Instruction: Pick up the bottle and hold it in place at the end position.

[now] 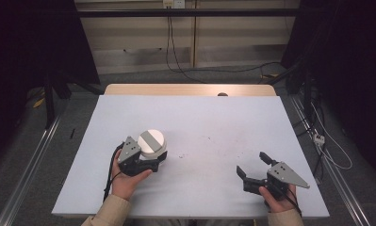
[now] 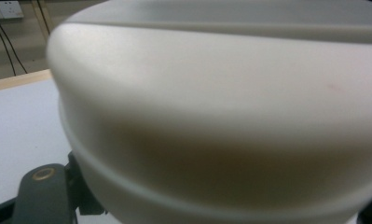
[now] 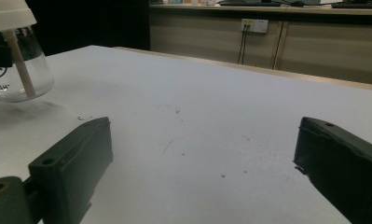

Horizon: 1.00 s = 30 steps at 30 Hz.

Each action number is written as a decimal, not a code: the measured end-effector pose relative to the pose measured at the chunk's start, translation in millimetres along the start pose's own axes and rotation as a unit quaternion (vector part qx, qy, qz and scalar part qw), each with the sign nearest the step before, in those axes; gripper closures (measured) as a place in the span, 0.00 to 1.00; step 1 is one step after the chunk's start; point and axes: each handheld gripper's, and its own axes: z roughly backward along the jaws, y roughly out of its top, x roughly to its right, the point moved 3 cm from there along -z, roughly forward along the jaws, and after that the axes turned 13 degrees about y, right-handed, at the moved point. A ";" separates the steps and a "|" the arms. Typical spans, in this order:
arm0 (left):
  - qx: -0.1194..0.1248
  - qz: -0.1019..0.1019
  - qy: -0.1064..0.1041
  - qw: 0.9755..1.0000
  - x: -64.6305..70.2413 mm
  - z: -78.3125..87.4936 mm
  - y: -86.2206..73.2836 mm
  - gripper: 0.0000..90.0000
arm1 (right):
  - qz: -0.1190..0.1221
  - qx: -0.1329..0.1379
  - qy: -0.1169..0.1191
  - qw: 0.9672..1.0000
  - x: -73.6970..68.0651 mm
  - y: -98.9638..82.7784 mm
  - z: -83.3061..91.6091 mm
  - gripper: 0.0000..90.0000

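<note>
Left claw (image 1: 158,159) clamped on a clear round-bodied glass bottle with a wide white plastic pump cap (image 1: 151,141), jaws closed against it below the cap. Bottle sits toward the near left part of the pale grey worktop (image 1: 214,122), nearer the left edge than the right; in the right claw view its clear base (image 3: 17,74) hangs just above the surface, a white tube visible inside. White cap (image 2: 230,116) looms close in the left claw view. Right claw (image 1: 254,165) stands apart, holding nothing, low over the worktop near the near right corner, well apart from the bottle.
</note>
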 end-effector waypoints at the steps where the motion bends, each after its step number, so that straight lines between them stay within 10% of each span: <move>1: 0.000 -0.001 -0.002 1.000 0.3 -1.7 0.7 0.21 | 0.000 0.000 0.000 1.000 -0.1 0.0 -0.2 0.04; 30: -0.002 -0.004 -0.024 1.000 9.2 -44.2 24.0 0.21 | -0.001 0.001 -0.001 1.000 2.1 1.0 0.0 0.04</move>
